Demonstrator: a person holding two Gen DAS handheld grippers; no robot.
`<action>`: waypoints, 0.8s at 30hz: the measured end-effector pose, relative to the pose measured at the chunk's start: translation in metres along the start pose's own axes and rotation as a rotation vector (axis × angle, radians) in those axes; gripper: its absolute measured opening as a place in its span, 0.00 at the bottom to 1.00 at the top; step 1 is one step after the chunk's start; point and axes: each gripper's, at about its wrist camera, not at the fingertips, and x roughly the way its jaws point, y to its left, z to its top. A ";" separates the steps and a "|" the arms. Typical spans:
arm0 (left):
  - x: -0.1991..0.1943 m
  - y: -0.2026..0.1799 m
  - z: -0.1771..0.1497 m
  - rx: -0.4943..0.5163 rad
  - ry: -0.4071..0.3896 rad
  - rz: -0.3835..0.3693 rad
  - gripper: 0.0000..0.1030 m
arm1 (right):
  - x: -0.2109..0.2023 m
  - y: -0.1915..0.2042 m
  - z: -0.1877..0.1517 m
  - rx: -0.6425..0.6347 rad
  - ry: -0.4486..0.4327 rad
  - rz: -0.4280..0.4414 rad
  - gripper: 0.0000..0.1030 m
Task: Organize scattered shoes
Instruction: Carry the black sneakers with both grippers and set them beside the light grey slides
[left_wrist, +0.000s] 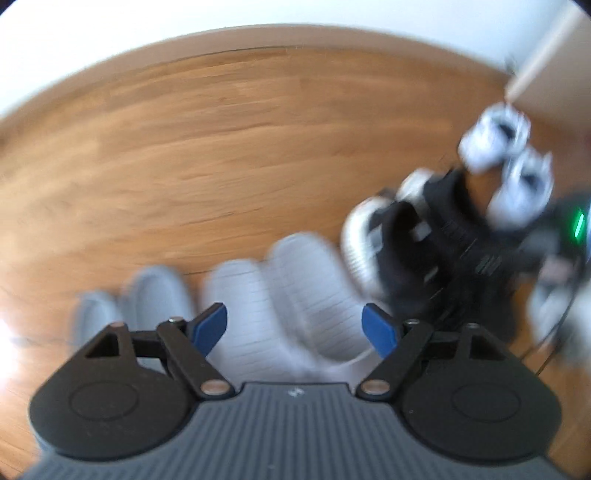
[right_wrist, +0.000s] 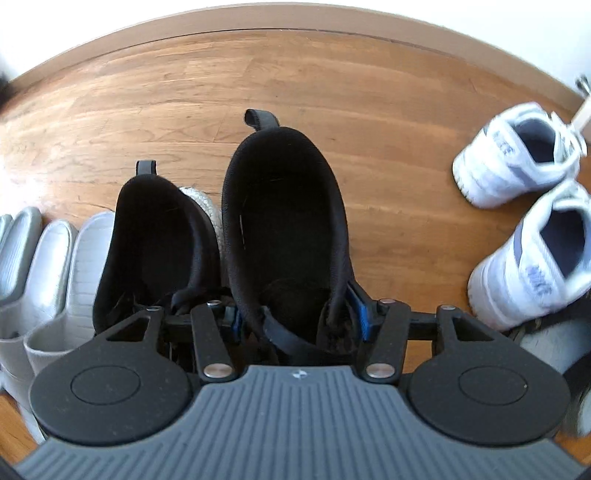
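From the left wrist, the picture is blurred. The left gripper (left_wrist: 294, 326) hangs over the grey slippers (left_wrist: 295, 295), which lie side by side in a row, as if already sorted. Its blue fingers (left_wrist: 210, 326) stand wide apart, gripping nothing. The black shoes (left_wrist: 399, 236) sit just right of the slippers.

From the right wrist, the right gripper (right_wrist: 299, 317) clamps the collar of the larger black shoe (right_wrist: 284, 229), apparently to set it beside its mate (right_wrist: 155, 240), which sits just right of the slippers (right_wrist: 55, 266). White sneakers (right_wrist: 524, 206) lie well to the right of them, apparently unsorted.
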 end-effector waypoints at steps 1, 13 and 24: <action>-0.011 0.018 -0.010 0.053 0.013 0.034 0.77 | 0.000 0.003 -0.002 0.019 0.009 0.003 0.50; -0.063 0.222 -0.133 -0.486 0.015 0.006 0.81 | 0.004 0.055 -0.008 0.336 0.148 -0.116 0.51; -0.077 0.248 -0.127 -0.468 -0.100 0.021 0.86 | 0.018 0.155 0.022 0.273 0.170 -0.110 0.70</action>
